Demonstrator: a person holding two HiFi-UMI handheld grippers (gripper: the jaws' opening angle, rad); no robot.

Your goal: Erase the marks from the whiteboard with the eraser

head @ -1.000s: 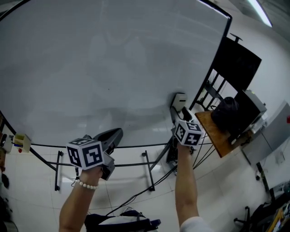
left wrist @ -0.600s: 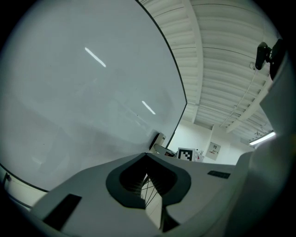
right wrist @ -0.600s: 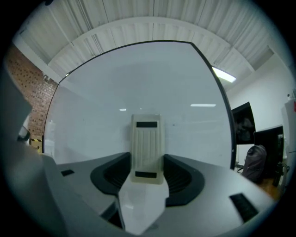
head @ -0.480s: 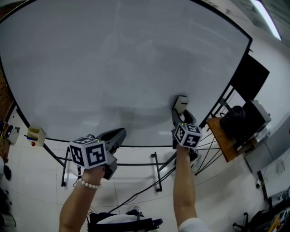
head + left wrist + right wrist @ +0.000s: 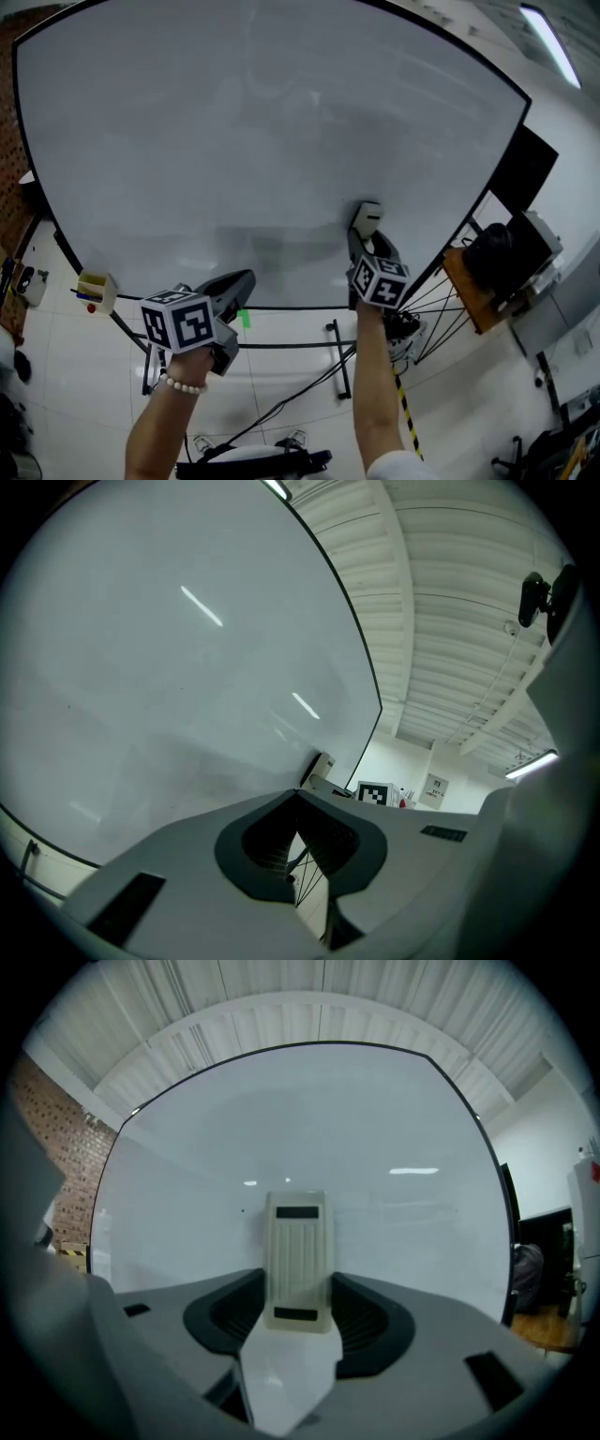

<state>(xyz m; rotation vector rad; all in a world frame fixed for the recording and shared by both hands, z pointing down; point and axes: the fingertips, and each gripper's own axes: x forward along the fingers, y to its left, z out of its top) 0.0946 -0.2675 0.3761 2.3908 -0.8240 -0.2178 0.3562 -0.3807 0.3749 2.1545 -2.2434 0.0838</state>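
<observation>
Two hand-held grippers are raised toward the whiteboard (image 5: 262, 141). The left hand-held gripper (image 5: 241, 281) is the nearer and lower unit. Its jaws are pressed together with nothing between them, and its tip lies over the lower border of the board (image 5: 141, 667). Contact with the surface cannot be confirmed.

The right hand-held gripper (image 5: 366, 236) is higher, and its jaws pinch the lower end of the eraser (image 5: 368, 217). The eraser (image 5: 298, 1260) stands upright beyond the jaws of that gripper (image 5: 298, 1309), against the board surface (image 5: 394, 1129). A small dark speck (image 5: 243, 1210) lies just to its left.

Compared with one second ago, the eraser is farther from the right edge of the board. The left border of the board and a brick wall (image 5: 14, 159) have entered the head view. The left unit holds the same low position.

Clearances: the eraser sits in the lower right area of the board, above the bottom frame and left of the right frame. A wide area of board is open above it and to its left. A dark screen (image 5: 527, 169) stands beyond the right frame.
</observation>
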